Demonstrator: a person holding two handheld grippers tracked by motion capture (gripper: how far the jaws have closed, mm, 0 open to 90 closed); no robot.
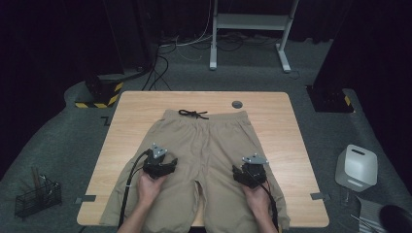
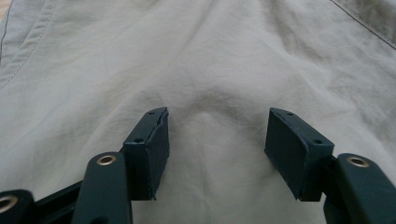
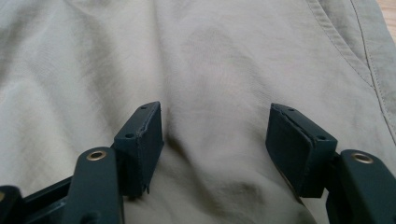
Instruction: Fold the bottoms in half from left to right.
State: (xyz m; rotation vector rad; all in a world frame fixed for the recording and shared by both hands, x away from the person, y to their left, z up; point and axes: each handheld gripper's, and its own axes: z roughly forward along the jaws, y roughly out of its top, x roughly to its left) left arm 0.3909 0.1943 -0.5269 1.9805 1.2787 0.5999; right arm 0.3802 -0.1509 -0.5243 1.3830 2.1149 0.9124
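Note:
A pair of khaki shorts [image 1: 206,145] lies flat on the wooden table [image 1: 272,104], waistband and black drawstring [image 1: 193,114] at the far side, legs toward me. My left gripper [image 1: 160,164] rests on the left leg, my right gripper [image 1: 250,171] on the right leg. In the left gripper view the jaws stand wide apart, my left gripper [image 2: 217,140] pressing down on the cloth [image 2: 205,65] with a small ridge of fabric between the pads. The right gripper view has my right gripper [image 3: 215,140] equally wide, pads down on the cloth [image 3: 219,56], nothing pinched.
A grey round grommet [image 1: 237,104] sits in the table's far edge. On the floor stand a wire basket [image 1: 36,196] at left and a white box [image 1: 357,167] at right. A white desk frame [image 1: 252,29] and cables lie beyond the table.

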